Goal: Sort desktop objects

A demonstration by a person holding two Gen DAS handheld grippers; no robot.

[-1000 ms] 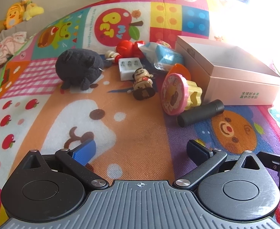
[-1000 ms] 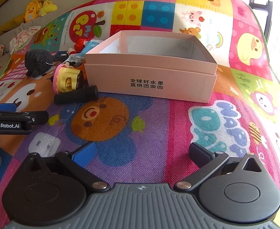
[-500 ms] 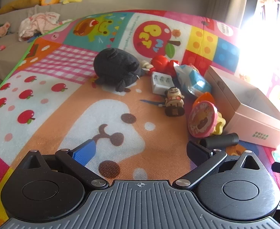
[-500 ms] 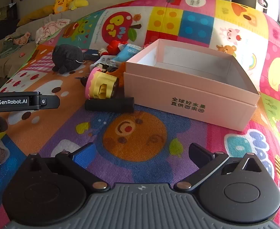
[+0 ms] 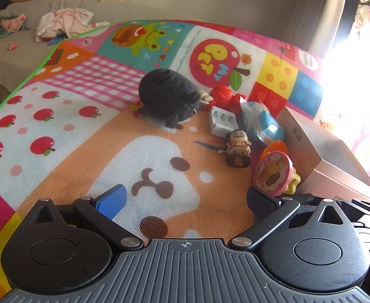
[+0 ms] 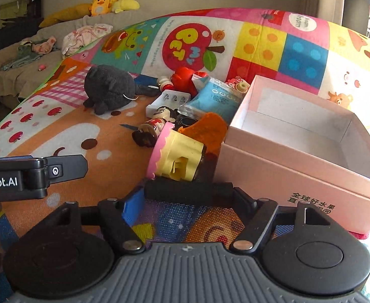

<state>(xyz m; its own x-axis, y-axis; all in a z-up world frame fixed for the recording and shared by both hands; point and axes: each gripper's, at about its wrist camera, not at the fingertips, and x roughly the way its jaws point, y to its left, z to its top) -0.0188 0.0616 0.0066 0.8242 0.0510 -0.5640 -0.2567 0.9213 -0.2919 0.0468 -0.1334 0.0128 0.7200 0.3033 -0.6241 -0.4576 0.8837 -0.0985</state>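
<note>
Toys lie heaped on the play mat [image 5: 58, 131] in the left wrist view: a black plush [image 5: 168, 98] at 12 o'clock, a white charger [image 5: 221, 123] and small figurine [image 5: 238, 146] toward 1 o'clock, a pink round toy [image 5: 273, 174] at 2 o'clock touching the pink box [image 5: 336, 166]. The left gripper [image 5: 185, 199] stands released, jaws wide, only mat between them.

From the right wrist view, the black cylinder [image 6: 185, 192] lies crosswise at 12 o'clock between the fingers of the right gripper [image 6: 187, 202], whose jaws are closing around it; whether the pads press it yet I cannot tell. Just beyond sits the pink round toy [image 6: 177, 159], and the open pink box [image 6: 298, 166] fills 2 o'clock. The left gripper's finger [image 6: 33, 174] juts in at 9 o'clock.
</note>
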